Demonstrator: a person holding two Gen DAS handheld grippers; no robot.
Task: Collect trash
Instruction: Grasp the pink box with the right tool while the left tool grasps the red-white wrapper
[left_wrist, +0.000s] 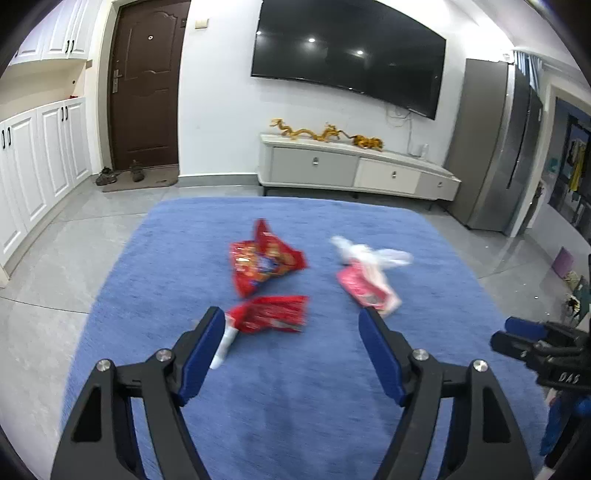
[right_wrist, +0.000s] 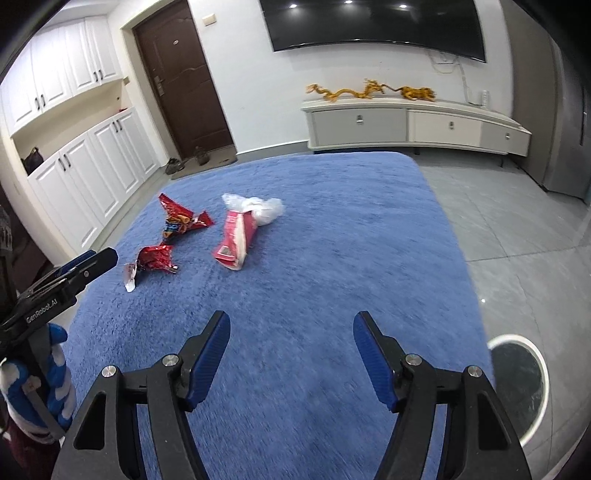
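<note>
Two red snack wrappers (left_wrist: 266, 258), one pink carton (right_wrist: 233, 240), one clear plastic bag (right_wrist: 258, 207), one blue rug (right_wrist: 332, 229)

The rug (right_wrist: 332, 229) is blue, fuzzy pile cloth, matt. The red wrappers (left_wrist: 266, 258) are crinkled, shiny foil. The pink packet (right_wrist: 234, 240) looks like thin plastic film. The floor tiles (right_wrist: 517, 229) are smooth and glossy. The door (left_wrist: 146, 85) is dark wood.

Wrappers (left_wrist: 267, 258) on rug (left_wrist: 295, 406)
</note>
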